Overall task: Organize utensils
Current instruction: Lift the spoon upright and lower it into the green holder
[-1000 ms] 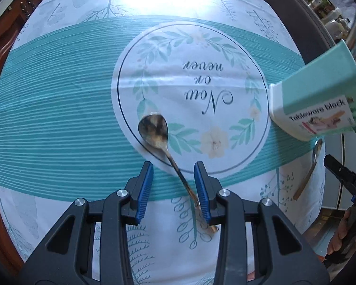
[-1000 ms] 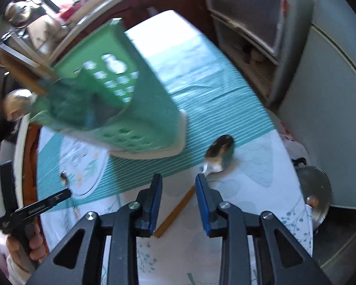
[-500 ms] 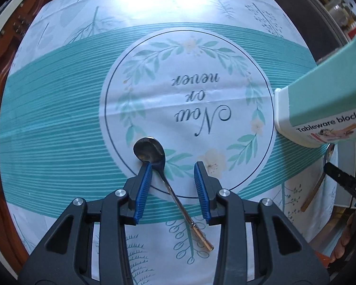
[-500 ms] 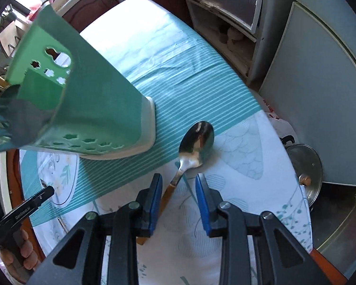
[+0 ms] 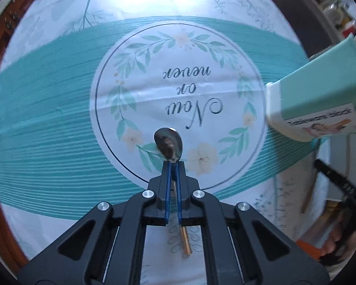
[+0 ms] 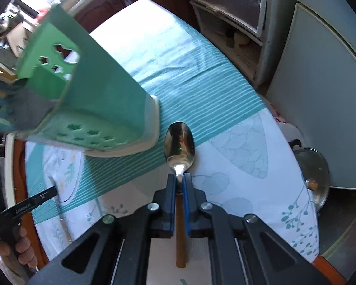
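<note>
A steel spoon with a gold handle lies over the round flower print of the tablecloth. My left gripper is shut on its neck, and the handle end shows below the blue pads. A second spoon with a wooden handle lies by the green tableware block. My right gripper is shut on the neck of that spoon. The same block stands at the right edge of the left wrist view, its label facing me.
The round table's wooden rim curves close on the left. A steel pot lid sits below the table's right side, beside grey cabinets. A hand holds the other gripper at the lower left.
Both grippers went from open to shut, each on a spoon's neck. The left one moved forward over its spoon; the right one closed in on the spoon by the block.
</note>
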